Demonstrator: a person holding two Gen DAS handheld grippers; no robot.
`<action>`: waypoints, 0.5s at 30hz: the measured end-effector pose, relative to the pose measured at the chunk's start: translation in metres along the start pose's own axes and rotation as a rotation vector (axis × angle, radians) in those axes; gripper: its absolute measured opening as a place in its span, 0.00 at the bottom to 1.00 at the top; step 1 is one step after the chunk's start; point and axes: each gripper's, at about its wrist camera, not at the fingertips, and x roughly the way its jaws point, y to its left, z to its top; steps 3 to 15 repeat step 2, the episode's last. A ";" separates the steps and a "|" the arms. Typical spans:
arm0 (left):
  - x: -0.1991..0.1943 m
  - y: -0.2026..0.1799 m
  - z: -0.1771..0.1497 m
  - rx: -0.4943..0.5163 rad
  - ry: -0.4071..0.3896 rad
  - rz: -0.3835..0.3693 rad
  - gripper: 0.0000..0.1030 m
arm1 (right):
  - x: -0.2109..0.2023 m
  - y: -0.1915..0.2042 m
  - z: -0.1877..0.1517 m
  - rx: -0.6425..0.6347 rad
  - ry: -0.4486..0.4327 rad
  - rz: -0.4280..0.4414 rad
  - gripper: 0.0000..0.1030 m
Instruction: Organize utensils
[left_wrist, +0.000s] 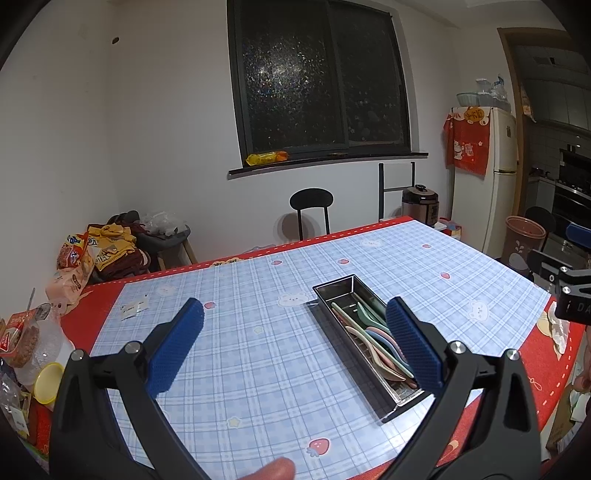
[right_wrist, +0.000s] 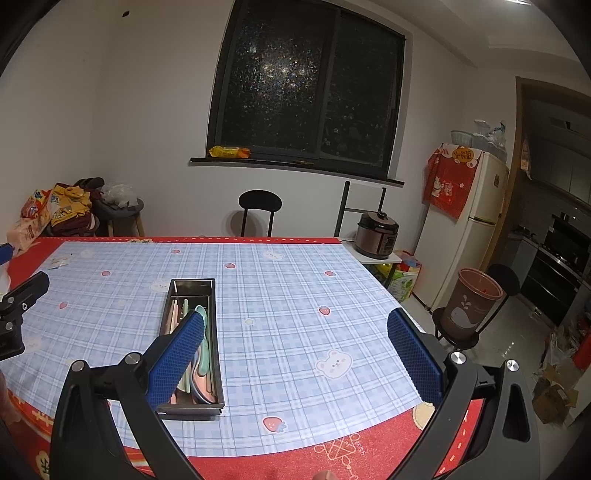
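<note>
Steel utensil tray (left_wrist: 334, 288) on the blue checked tablecloth (left_wrist: 258, 332), pastel spoons (left_wrist: 369, 332) lying inside. Left gripper (left_wrist: 294, 343) spread wide, empty; tray behind its right finger. Right gripper (right_wrist: 295, 343) likewise spread, empty; tray behind its left finger.

Home dining room: fridge (right_wrist: 469, 221), rice cooker (right_wrist: 376, 234).

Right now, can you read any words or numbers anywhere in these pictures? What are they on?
"DA": white letters on the black body of the other gripper, cut off at the picture's edge.
Red cloth on the fridge: large characters on a yellow patch, too blurred to read.
Red table cover: characters along its edge, cut off and unreadable.
Snack bags and yellow packet on the windowsill: print too small to read.
</note>
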 end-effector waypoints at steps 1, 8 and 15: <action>0.000 0.000 0.000 0.000 0.001 0.000 0.95 | 0.000 0.000 0.000 0.000 0.001 0.001 0.95; 0.000 0.001 0.000 0.000 0.002 0.000 0.95 | 0.000 0.001 0.000 0.000 0.001 0.001 0.95; 0.000 0.001 0.000 0.000 0.002 0.000 0.95 | 0.000 0.001 0.000 0.000 0.001 0.001 0.95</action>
